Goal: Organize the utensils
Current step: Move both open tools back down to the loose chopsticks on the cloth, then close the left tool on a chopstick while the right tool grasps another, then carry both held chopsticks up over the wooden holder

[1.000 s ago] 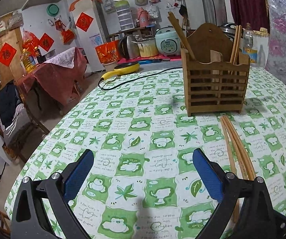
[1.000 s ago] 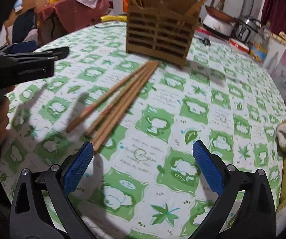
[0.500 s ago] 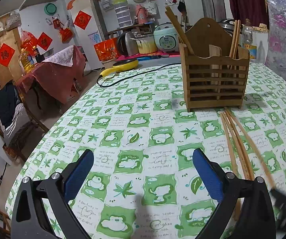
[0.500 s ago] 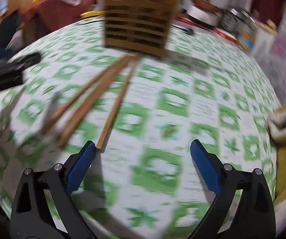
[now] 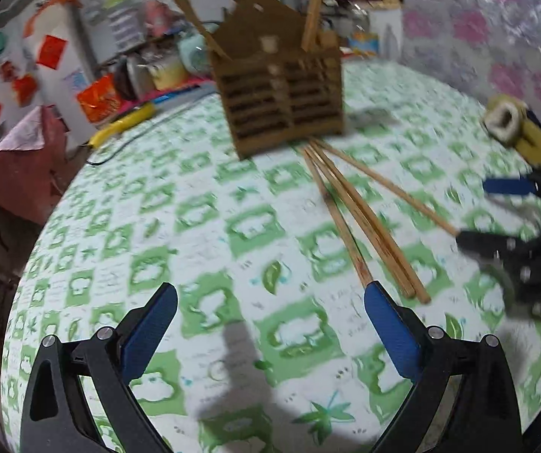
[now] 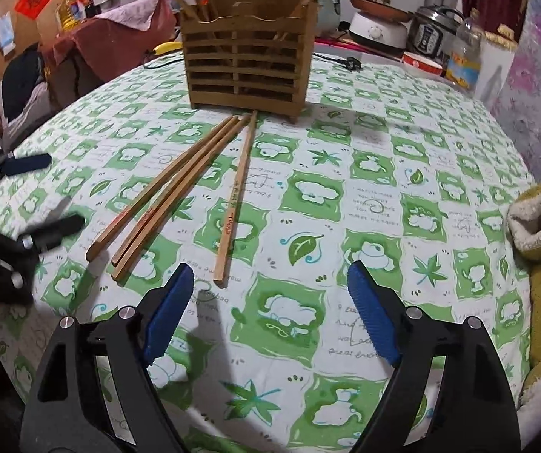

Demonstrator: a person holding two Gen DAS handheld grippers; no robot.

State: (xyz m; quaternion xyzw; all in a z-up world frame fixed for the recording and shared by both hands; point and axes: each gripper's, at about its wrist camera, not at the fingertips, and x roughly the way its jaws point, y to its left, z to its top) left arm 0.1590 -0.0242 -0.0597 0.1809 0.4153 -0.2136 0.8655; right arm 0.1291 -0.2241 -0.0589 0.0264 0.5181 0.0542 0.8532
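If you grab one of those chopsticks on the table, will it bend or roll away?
Probably not bend: the chopsticks look like stiff, straight wood. The near ends look square-cut, so rolling seems unlikely, though the thin tips might pivot. Being slim and flat on the tablecloth, one may slip from the right tool.

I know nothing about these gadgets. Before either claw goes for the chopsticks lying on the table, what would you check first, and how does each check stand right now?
1. Right gripper empty: ok, nothing sits between its blue pads, which have just been closing a little.
2. Left gripper open and empty: ok.
3. Loose chopsticks reachable: ok, four lie flat on the tablecloth in front of the wooden holder.
4. One chopstick apart from the others: ok, the single chopstick lies clear of the other three.
5. Room in the holder: cannot tell, the slats hide its inside.
6. Grippers clear of each other: ok, apart.
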